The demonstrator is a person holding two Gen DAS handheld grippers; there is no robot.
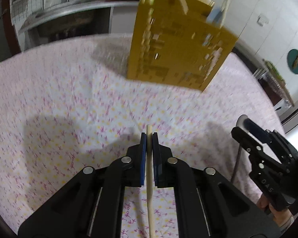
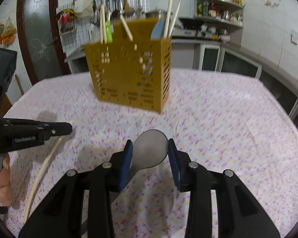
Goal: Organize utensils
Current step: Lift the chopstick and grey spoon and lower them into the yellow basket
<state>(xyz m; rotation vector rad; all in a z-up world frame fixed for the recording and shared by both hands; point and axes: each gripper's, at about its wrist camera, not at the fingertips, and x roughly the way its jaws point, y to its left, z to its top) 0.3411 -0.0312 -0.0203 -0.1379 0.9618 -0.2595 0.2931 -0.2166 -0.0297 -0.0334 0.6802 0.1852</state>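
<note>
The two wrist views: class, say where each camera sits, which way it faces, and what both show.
Left wrist: on the left gripper, looking down its fingers, shut on a chopstick, toward the yellow holder; right gripper at right edge.
Right wrist: on the right gripper, gripping a spoon, facing the holder; the person's hand at left.
Shared: holder, floral tablecloth, both grippers.

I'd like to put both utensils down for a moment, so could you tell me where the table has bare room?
The tablecloth is bare right of the yellow utensil holder, out to the table's right edge, and between the holder and the grippers. The left gripper clamps a chopstick; the right gripper grips a metal spoon. Only the holder is crowded.
</note>
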